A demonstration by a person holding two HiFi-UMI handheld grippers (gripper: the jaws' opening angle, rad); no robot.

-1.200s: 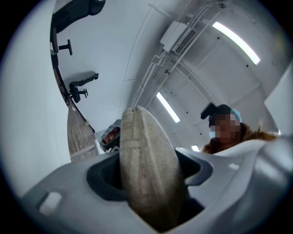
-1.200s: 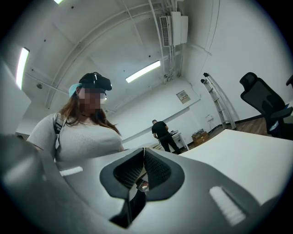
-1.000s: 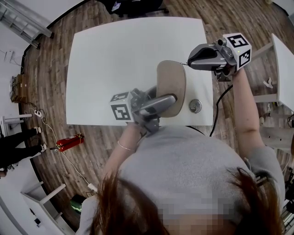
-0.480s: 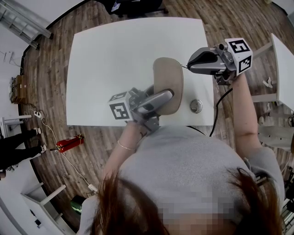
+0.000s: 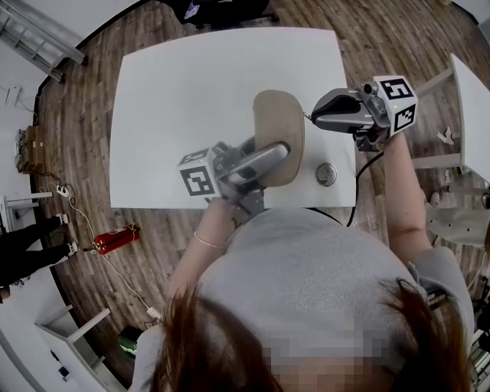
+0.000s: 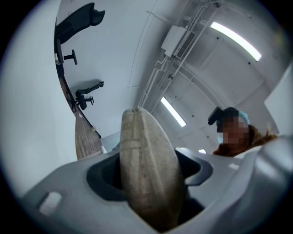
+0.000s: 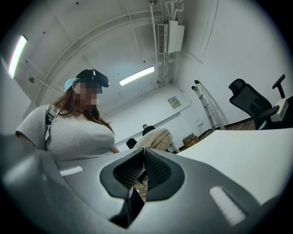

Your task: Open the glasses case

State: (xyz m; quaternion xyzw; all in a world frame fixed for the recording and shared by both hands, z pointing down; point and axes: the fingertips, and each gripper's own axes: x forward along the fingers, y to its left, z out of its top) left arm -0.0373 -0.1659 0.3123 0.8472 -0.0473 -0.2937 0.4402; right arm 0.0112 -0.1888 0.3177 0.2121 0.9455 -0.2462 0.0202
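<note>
A beige oval glasses case [image 5: 279, 130] is held up above the white table [image 5: 191, 92]. My left gripper [image 5: 269, 159] is shut on its lower end, one jaw on each broad face. In the left gripper view the case [image 6: 147, 173] stands edge-on between the jaws and fills the gap. My right gripper [image 5: 313, 115] is shut, and its tips rest at the case's right edge. I cannot tell whether anything thin is pinched there. In the right gripper view the pads [image 7: 155, 170] meet, with the case [image 7: 155, 137] just past them.
A round metal grommet [image 5: 326, 175] sits in the table near its front right corner. A second white table [image 5: 471, 115] stands at the right. A red fire extinguisher [image 5: 115, 237] lies on the wooden floor at the left, and a black chair [image 5: 230, 9] stands beyond the table.
The case and my left gripper have drifted slightly to the left. My right gripper has stayed at the case's right edge and sits a little lower in the picture.
</note>
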